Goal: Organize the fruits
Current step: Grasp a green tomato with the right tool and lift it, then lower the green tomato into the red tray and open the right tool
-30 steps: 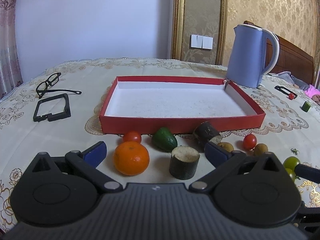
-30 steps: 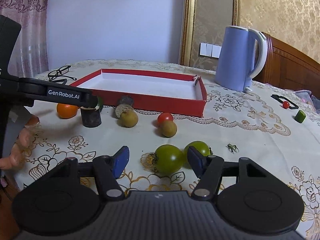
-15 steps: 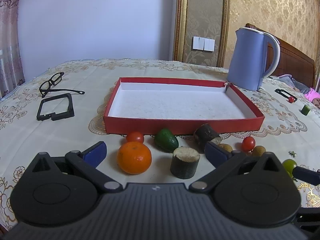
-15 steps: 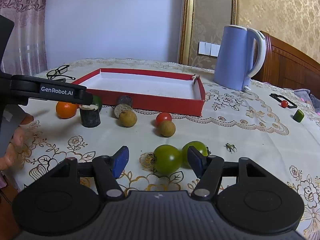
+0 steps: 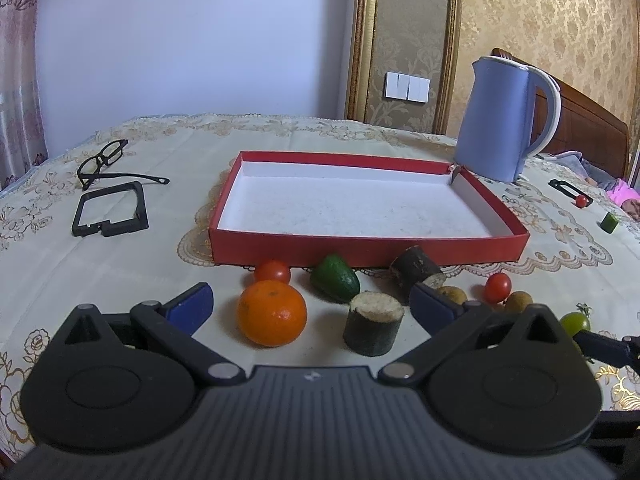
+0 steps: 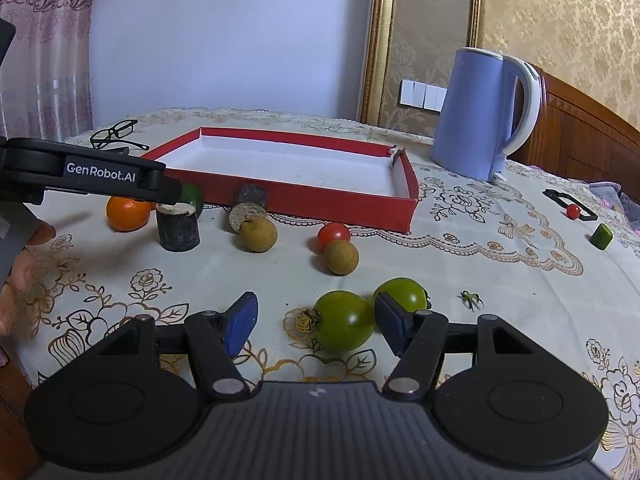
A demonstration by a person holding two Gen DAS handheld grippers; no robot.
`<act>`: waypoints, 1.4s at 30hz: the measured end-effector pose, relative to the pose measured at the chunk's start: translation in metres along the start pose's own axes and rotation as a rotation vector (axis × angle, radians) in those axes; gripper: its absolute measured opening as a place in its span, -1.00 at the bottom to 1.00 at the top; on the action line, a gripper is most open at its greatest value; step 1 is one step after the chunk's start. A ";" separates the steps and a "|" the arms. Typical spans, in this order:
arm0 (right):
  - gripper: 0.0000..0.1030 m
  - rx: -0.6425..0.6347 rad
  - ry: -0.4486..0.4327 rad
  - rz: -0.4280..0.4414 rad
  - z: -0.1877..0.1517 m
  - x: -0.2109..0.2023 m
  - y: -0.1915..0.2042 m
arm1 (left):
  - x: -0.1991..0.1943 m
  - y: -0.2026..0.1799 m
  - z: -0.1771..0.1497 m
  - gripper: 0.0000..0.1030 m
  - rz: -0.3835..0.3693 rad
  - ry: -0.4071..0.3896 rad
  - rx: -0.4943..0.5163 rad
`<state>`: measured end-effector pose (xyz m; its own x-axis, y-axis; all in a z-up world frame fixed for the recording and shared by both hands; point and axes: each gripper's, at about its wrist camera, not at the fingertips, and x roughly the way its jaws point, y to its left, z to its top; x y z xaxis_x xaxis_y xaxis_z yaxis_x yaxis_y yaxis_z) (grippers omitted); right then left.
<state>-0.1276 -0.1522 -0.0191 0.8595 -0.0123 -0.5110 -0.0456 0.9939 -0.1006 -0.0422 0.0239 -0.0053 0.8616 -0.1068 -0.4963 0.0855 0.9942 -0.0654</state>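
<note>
A red tray (image 5: 362, 252) with a white floor lies mid-table; it also shows in the right wrist view (image 6: 332, 200). In front of it lie an orange (image 5: 272, 313), a red tomato (image 5: 272, 272), a green avocado (image 5: 335, 283), two dark sugarcane stubs (image 5: 373, 323) (image 5: 416, 268), brown longans and a second red tomato (image 5: 497, 287). My left gripper (image 5: 310, 306) is open with the orange and a stub between its fingers, not touching. My right gripper (image 6: 316, 322) is open around a green tomato (image 6: 344, 326); a second green tomato (image 6: 402, 296) sits behind its right finger.
A blue kettle (image 5: 502, 120) stands behind the tray's right corner. Glasses (image 5: 108, 160) and a black frame (image 5: 108, 210) lie at the left. A small red tomato (image 6: 573, 211) and a green piece (image 6: 601, 236) lie at the far right. A hand shows at the left edge.
The left gripper has drawn back and risen a little, so the fruits sit slightly farther off. The right gripper has crept forward; the green tomato now sits deeper between its fingers.
</note>
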 end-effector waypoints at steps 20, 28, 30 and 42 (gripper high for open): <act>-0.36 -0.013 -0.048 -0.054 -0.001 0.018 -0.011 | 0.007 0.009 -0.002 1.00 -0.014 -0.025 -0.016; -0.36 -0.034 -0.133 -0.055 0.024 0.014 -0.016 | 0.010 0.016 -0.002 1.00 -0.052 -0.046 -0.037; -0.36 -0.037 -0.159 -0.061 0.040 0.020 -0.021 | 0.012 0.018 -0.003 1.00 -0.057 -0.052 -0.040; -0.36 -0.016 -0.050 -0.052 0.113 0.138 -0.049 | 0.031 0.021 -0.005 1.00 -0.085 0.001 -0.034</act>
<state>0.0509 -0.1898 0.0115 0.8852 -0.0575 -0.4617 -0.0087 0.9901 -0.1400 -0.0163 0.0410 -0.0262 0.8514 -0.1906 -0.4886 0.1414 0.9805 -0.1362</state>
